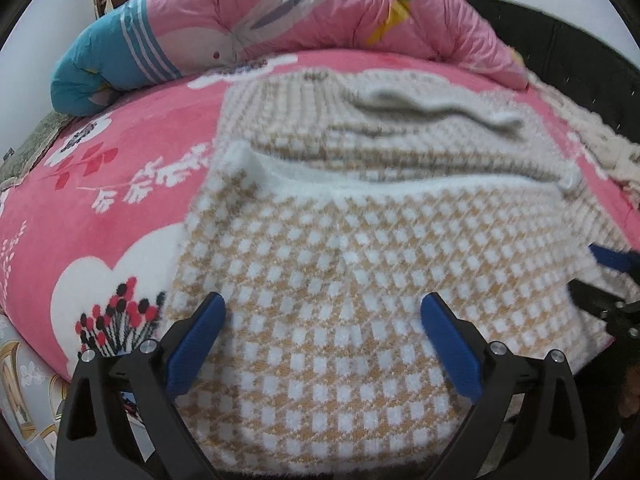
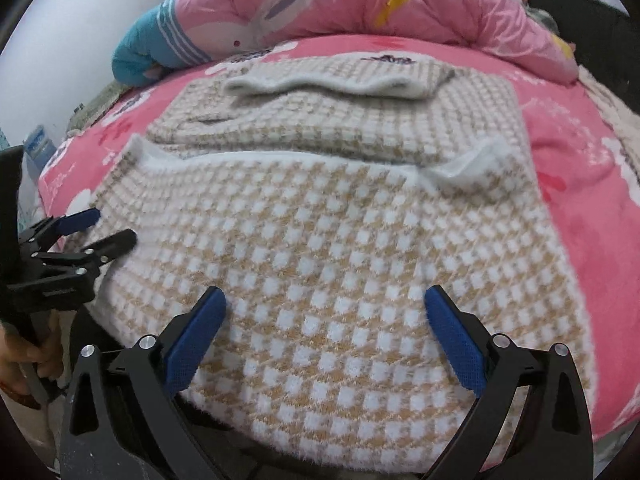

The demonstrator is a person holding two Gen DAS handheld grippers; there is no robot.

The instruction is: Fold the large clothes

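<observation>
Item: left gripper [image 1: 322,312] and right gripper [image 2: 324,306], jaws of both spread apart, hovering empty over near hem. Checked sweater [image 2: 320,280]: on pink bed [image 2: 580,240], part-folded. Risk: fuzzy knit may slip or bunch if pinched shallowly, skewing the fold.

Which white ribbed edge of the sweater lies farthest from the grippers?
The wavy white band on the far folded part, nearest the pink quilt; the other white edge lies closer.

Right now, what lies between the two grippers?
Only the checked sweater, seen in both wrist views, spans from left gripper to right gripper.
</observation>
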